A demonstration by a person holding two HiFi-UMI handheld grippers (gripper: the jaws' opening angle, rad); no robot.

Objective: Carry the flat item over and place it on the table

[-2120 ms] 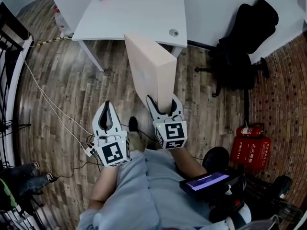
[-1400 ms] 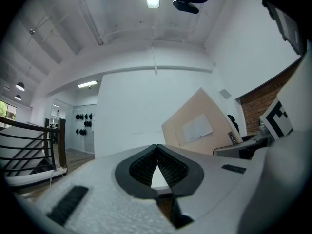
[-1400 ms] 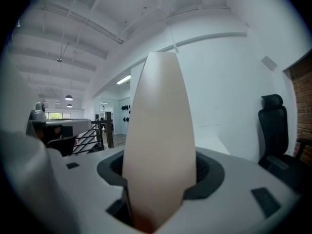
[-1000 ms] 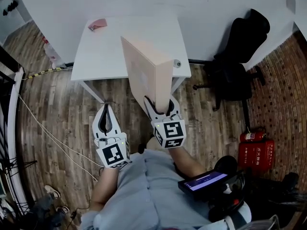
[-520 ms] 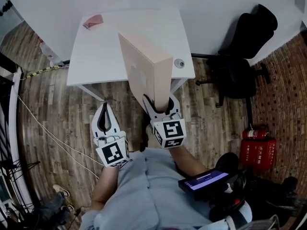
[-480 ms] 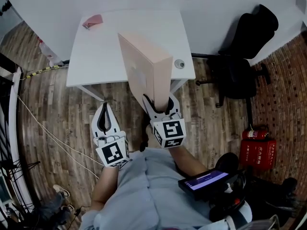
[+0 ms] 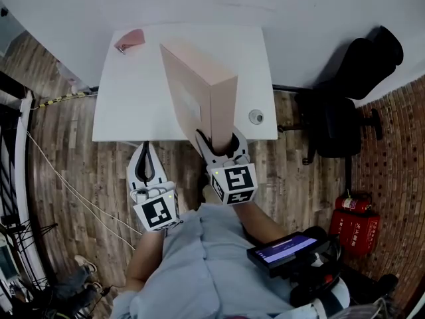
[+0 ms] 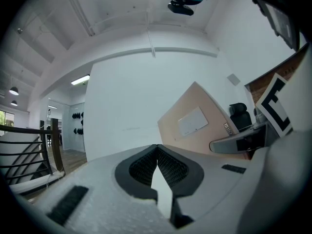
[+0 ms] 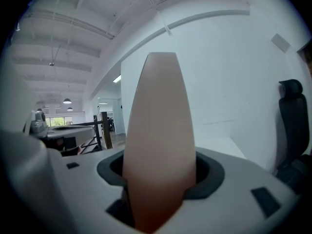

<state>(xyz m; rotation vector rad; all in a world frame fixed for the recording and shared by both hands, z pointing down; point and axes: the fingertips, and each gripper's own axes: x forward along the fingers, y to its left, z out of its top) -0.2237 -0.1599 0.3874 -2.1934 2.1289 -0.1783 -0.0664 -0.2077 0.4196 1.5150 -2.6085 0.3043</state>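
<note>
The flat box (image 7: 199, 88) is pale peach with a white label. The table (image 7: 126, 111) is white, with a pink scrap (image 7: 129, 40) at upper left. The left gripper (image 7: 146, 153) and right gripper (image 7: 221, 143) are white with black-and-white square markers. The floor (image 7: 73, 171) is brown planks. At the right, the office chair (image 7: 352, 105) is black.

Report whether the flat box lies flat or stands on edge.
On edge: the box sticks up, its lower end clamped in the right tongs.

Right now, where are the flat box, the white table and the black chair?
flat box (image 7: 188, 95), head view, broad side face.
white table (image 7: 133, 92), head view, bare top left of box.
black chair (image 7: 335, 121), head view, seat.
</note>
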